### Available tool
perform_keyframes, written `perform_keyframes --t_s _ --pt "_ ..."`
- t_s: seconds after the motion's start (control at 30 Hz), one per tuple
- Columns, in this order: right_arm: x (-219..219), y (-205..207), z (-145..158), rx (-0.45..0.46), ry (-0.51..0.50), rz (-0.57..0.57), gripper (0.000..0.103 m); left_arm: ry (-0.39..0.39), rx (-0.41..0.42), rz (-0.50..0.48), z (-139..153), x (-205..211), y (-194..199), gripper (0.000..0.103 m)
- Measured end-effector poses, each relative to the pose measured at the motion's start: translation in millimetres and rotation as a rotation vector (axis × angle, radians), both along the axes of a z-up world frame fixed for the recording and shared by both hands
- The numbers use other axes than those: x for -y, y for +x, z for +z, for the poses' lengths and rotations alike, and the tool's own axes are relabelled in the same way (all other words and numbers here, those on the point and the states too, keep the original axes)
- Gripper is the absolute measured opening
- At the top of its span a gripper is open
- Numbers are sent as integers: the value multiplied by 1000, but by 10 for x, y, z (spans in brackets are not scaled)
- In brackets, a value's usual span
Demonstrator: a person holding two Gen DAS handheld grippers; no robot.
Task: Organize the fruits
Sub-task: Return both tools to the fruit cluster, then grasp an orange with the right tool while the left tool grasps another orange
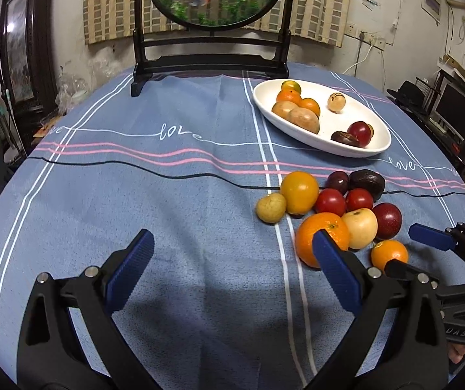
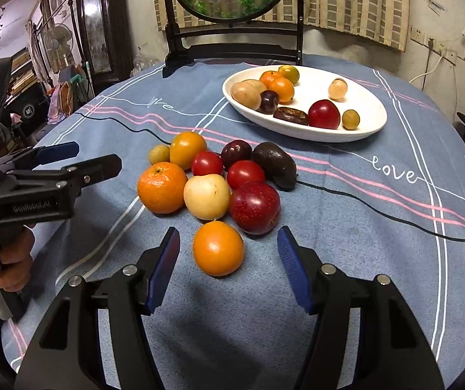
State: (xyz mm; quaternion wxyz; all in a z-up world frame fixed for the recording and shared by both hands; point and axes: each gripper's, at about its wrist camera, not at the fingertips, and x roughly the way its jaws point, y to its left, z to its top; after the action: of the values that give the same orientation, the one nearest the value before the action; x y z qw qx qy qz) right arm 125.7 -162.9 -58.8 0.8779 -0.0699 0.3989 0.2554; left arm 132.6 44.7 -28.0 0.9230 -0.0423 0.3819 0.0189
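A small orange point(image 2: 218, 248) lies on the blue cloth between the pads of my right gripper point(image 2: 229, 256), which is open and touches nothing. Behind it a pile holds a large orange point(image 2: 162, 187), a pale apple point(image 2: 206, 196), a red plum point(image 2: 254, 206), two tomatoes point(image 2: 245, 173) and an avocado point(image 2: 274, 164). Farther back, a white oval plate point(image 2: 297, 135) carries several fruits. My left gripper point(image 1: 232, 250) is open over bare cloth, left of the large orange point(image 1: 307, 240). The left wrist view also shows the plate point(image 1: 323, 149) and the small orange point(image 1: 389, 253).
A black wooden stand with a round goldfish screen point(image 1: 209, 65) stands at the table's far edge. In the right wrist view, a hand point(image 2: 14, 260) holds the left gripper point(image 2: 92, 159) at the left. The blue tablecloth point(image 1: 167, 195) spreads left of the pile.
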Motion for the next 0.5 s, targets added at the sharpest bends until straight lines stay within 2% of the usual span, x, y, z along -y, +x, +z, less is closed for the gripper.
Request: perform_keyframes --t_s 0.5 --pt "-88 -31 -38 -3 -18 37 61 -2 -4 8 -16 -22 13 99"
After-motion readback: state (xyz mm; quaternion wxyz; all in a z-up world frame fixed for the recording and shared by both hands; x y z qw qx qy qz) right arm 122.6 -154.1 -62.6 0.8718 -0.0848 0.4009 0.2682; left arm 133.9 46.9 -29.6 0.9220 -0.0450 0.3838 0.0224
